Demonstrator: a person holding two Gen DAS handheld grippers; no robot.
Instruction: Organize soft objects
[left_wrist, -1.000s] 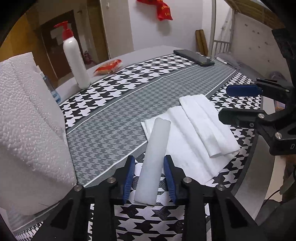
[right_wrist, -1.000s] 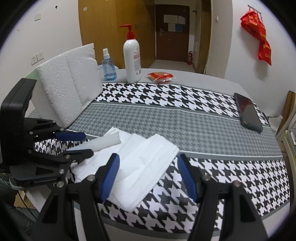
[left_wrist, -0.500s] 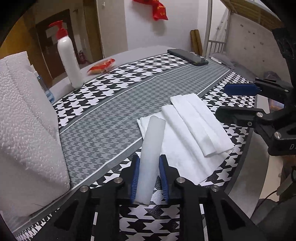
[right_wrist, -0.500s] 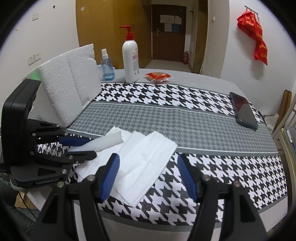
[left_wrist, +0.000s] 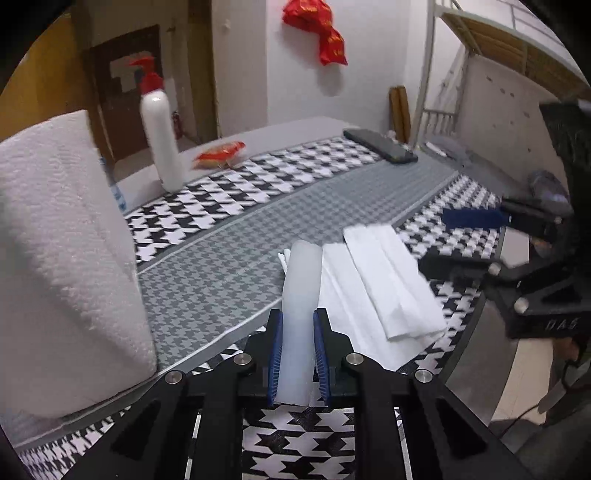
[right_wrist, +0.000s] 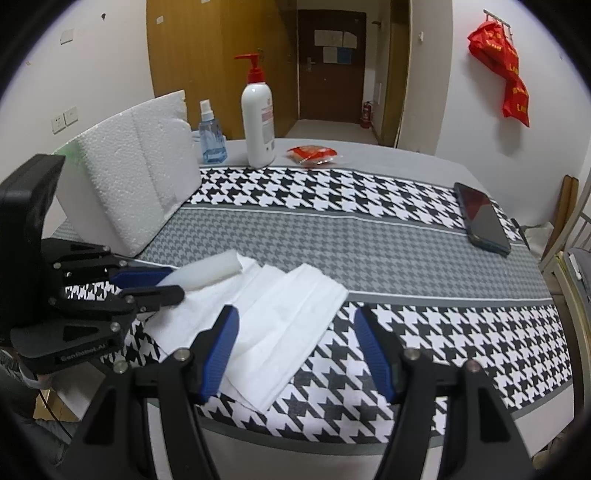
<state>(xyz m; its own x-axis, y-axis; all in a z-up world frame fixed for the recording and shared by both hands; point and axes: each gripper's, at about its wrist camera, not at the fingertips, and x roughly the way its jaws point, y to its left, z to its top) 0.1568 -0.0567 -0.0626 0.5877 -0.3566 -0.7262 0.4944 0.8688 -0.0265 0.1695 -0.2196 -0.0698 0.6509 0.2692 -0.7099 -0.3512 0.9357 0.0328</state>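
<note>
A pale foam strip (left_wrist: 301, 280) sticks out forward from my left gripper (left_wrist: 298, 315), whose blue pads press on its near end while the jaws are still closing. From the right wrist, the same strip (right_wrist: 207, 271) juts from the left gripper (right_wrist: 162, 282) over the white folded cloths (right_wrist: 288, 306). These cloths (left_wrist: 384, 273) lie overlapped on the houndstooth table cover, just right of the strip. My right gripper (right_wrist: 295, 312) hovers open above the cloths' near edge with nothing between its fingers. It also shows at the right edge (left_wrist: 454, 240).
A large white styrofoam block (right_wrist: 133, 177) stands at the left, close to the left gripper. Behind it are a spray bottle (right_wrist: 211, 136), a pump bottle (right_wrist: 258, 122) and a red packet (right_wrist: 312, 154). A dark phone (right_wrist: 482, 218) lies at the far right.
The left jaws closed in from either side of the foam strip until the pads pinched it. The left view swung slightly. The right gripper stayed where it was, still open.
</note>
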